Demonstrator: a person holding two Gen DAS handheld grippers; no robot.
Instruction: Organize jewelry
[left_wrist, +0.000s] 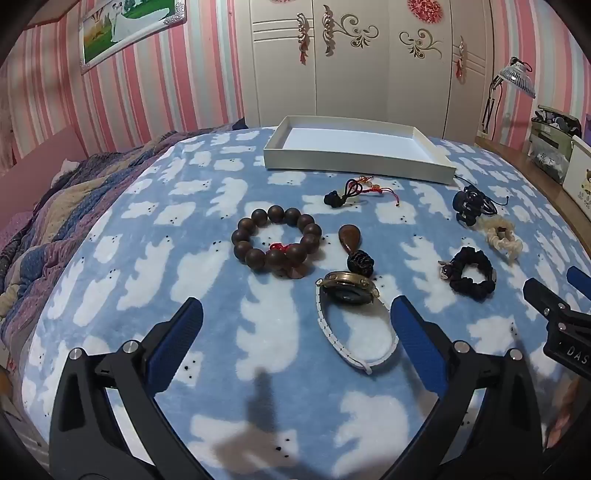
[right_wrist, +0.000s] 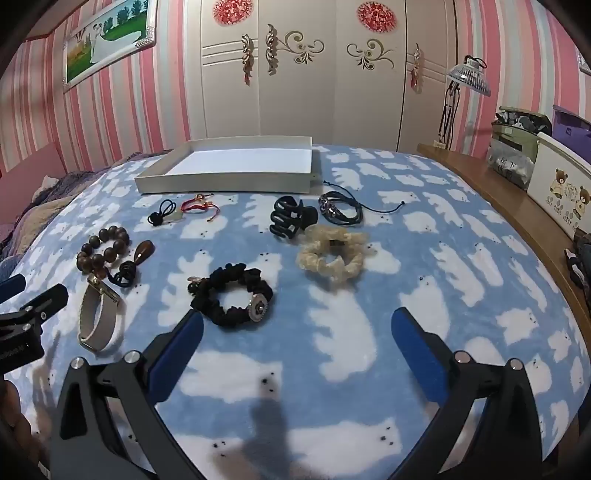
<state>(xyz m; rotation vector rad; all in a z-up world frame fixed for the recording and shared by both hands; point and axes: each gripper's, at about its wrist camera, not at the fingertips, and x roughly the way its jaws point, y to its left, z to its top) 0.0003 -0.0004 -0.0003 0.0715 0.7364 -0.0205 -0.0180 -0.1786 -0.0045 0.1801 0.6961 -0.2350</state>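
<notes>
Jewelry lies spread on a blue blanket with white bears. A brown bead bracelet (left_wrist: 276, 243) sits left of a brown pendant on a black cord (left_wrist: 350, 240) and a watch with a white strap (left_wrist: 347, 291). Farther right lie a black scrunchie (right_wrist: 232, 297), a cream scrunchie (right_wrist: 334, 254), a black hair claw (right_wrist: 291, 218), a black cord bracelet (right_wrist: 340, 210) and a red string charm (right_wrist: 199, 206). An empty white tray (right_wrist: 229, 182) stands behind them. My left gripper (left_wrist: 295, 325) hovers open just short of the watch. My right gripper (right_wrist: 297, 338) hovers open beside the black scrunchie.
A wooden ledge (right_wrist: 517, 206) with boxes and a bear-print bin (right_wrist: 561, 188) runs along the right. A rumpled striped quilt (left_wrist: 55, 206) lies at the left. A white wardrobe (right_wrist: 303, 74) and a small fan (right_wrist: 469, 79) stand behind the bed.
</notes>
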